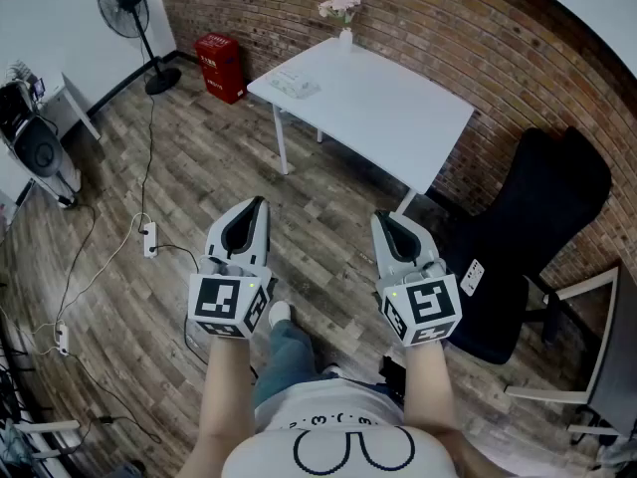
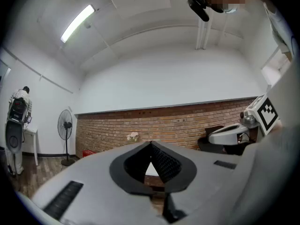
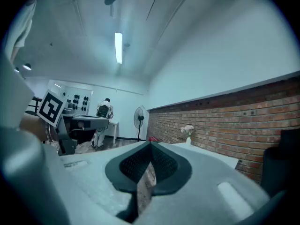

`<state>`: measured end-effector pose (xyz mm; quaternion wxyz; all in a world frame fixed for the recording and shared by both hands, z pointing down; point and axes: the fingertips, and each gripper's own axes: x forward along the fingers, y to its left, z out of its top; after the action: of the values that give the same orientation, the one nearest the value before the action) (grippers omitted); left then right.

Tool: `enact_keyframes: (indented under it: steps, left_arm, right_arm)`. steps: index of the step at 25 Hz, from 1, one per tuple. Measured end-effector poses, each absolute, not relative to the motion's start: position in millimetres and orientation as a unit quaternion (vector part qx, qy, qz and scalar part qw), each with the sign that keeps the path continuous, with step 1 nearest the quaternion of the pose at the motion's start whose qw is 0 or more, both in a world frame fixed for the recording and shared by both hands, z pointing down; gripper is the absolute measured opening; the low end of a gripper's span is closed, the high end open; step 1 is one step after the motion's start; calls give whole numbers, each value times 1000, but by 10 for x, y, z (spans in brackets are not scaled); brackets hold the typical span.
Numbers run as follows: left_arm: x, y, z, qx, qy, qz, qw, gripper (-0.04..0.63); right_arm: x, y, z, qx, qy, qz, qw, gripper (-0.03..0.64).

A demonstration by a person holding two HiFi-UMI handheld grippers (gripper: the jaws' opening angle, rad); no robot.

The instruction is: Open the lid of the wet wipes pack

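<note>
Far from the job, nothing gripped
Left tool [image 1: 259, 205] and right tool [image 1: 383, 219] are pressed together, empty. The wet wipes pack [image 1: 296, 84] lies on the white counter [image 1: 398, 118], well apart; probably light and soft: steady its body, lift the lid's edge.

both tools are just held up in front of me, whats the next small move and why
Probably step toward the white rectangular table, where the pale flat pack lies. The left tool and right tool are shut, empty and held over the wooden floor, well short of it.
</note>
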<state>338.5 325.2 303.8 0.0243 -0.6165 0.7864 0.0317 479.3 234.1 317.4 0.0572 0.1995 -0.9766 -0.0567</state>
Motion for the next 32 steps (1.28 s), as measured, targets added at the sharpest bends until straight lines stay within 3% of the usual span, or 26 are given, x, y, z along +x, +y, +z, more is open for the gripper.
enact_keyframes:
  steps: [21,32]
  left_arm:
    - [726,2128,3069,-646,762,30,20,-2]
    - [-26,1752,3286,-648,761,41,-7,-2]
  right_arm:
    - [2140,1321,3175,219,-972,-63,53,0]
    - [1330,907,3302,210,-973,-65,70,0]
